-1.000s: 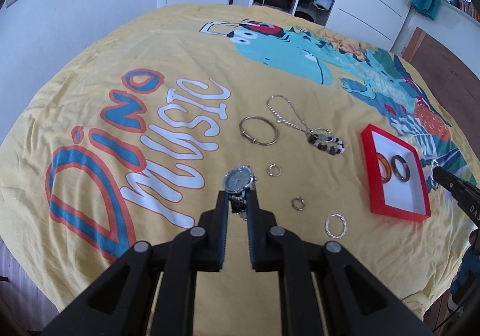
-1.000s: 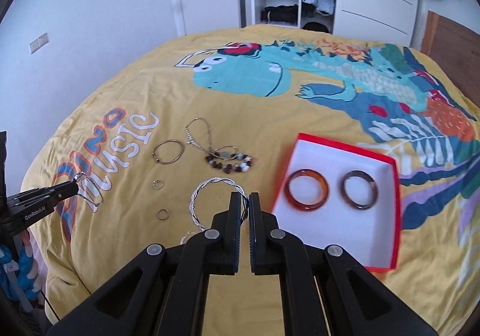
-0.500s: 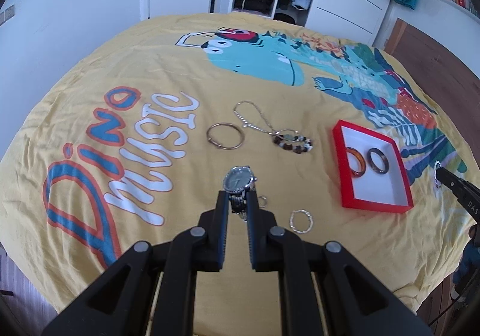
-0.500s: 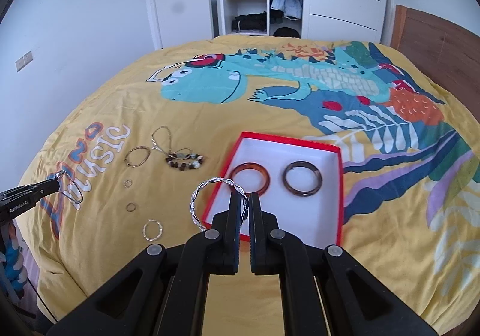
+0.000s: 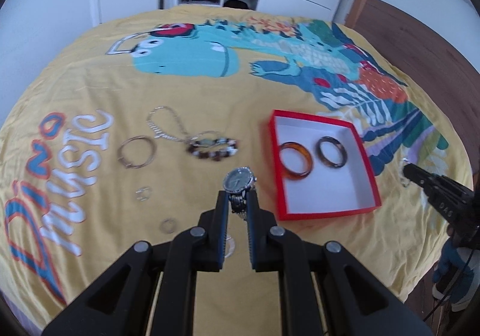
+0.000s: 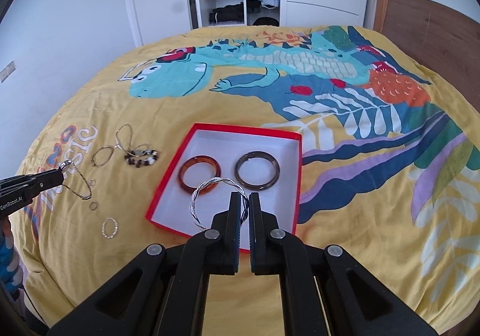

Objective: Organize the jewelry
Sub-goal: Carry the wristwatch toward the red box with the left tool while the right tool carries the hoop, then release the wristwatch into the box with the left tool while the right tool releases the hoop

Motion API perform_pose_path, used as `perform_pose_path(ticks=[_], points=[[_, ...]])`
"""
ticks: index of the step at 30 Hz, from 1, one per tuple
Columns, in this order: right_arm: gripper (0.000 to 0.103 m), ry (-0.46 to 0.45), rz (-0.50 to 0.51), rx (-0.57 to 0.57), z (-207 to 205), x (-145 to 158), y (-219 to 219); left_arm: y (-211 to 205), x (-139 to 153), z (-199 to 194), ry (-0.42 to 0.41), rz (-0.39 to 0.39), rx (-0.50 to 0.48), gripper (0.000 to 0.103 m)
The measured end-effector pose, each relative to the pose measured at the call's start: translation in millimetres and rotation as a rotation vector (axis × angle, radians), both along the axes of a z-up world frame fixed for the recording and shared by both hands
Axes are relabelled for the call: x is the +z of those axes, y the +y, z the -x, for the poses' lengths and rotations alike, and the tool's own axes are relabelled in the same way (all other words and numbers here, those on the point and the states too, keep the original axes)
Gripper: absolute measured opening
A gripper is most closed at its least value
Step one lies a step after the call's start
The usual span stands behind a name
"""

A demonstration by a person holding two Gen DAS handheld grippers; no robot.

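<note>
Your left gripper (image 5: 237,201) clamps the metal band of a dark-faced wristwatch (image 5: 239,181), dial up, above its tips. Just right of those tips lies the red box (image 5: 325,211) with a white floor, holding an amber bangle (image 5: 295,162) and a dark brown bangle (image 5: 331,152) side by side. Your right gripper (image 6: 245,201) pinches a twisted silver bangle (image 6: 210,190), which stands tilted up to the left of its tips, over the box's near part. A beaded bracelet (image 6: 141,157), chain (image 6: 124,137), hoop (image 6: 103,155) and small rings (image 6: 109,227) lie left of the box.
</note>
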State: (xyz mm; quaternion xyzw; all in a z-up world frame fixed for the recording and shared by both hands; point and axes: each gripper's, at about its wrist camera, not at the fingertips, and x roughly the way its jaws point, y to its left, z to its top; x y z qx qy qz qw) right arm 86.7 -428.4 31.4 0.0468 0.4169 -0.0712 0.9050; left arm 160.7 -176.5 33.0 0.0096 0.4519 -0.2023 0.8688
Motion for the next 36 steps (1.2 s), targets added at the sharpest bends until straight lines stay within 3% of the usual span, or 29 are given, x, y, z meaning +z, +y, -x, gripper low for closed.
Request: perform_pose_path(ticks=[8,16,26,36], points=[[0.005,0.043,-0.021,-0.004,-25.2,-30.4,-28.6,-85.2,-17.5,-20.1,0.035,0.014,-0.127,0.011],[0.005,0.097,-0.046,0.018,-48.7,-67.6,-41.0,-139.5,-63.1,-31.9,0.112,-0.013,-0.204,0.011],[0.005,0.193,-0.053,0.047,-68.2,-109.5,-39.5,-143.8,-115.7,-44.1,0.215,-0.054,-0.186,0.011],[0.005,0.245,-0.032,0.048,-67.1,-123.8,-39.4,-136.3,-123.1,-47.2,0.233,-0.055,-0.148,0.014]])
